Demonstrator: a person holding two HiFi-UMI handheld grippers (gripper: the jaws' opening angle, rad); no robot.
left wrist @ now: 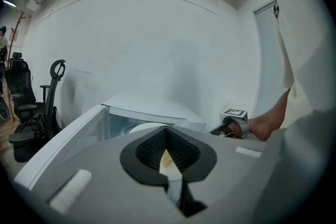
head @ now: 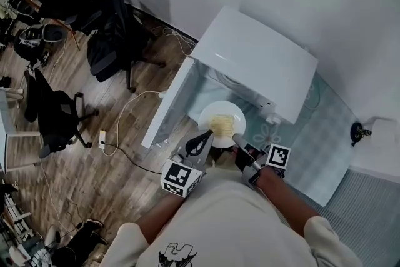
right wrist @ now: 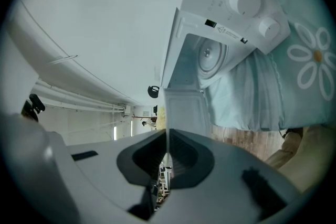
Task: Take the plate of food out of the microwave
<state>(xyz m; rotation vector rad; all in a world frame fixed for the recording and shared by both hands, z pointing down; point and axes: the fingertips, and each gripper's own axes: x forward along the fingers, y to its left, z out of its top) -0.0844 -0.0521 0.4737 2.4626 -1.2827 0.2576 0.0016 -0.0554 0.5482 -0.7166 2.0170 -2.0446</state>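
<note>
A white plate (head: 210, 113) with yellow noodles (head: 222, 125) hangs just in front of the open white microwave (head: 256, 56), outside its cavity. My left gripper (head: 201, 144) is shut on the plate's near-left rim, and my right gripper (head: 240, 141) is shut on its near-right rim. In the left gripper view the plate (left wrist: 142, 127) runs into the closed pads of the left gripper (left wrist: 167, 157). The right gripper view shows the plate's rim (right wrist: 166, 113) edge-on, pinched in the right gripper (right wrist: 166, 157), with the bare cavity and turntable (right wrist: 210, 55) beyond.
The microwave door (head: 170, 106) stands swung open to the left. A teal flowered cloth (head: 325, 134) covers the table under the microwave. Black office chairs (head: 115, 28) and loose cables (head: 122, 128) stand on the wooden floor to the left. A white wall is behind.
</note>
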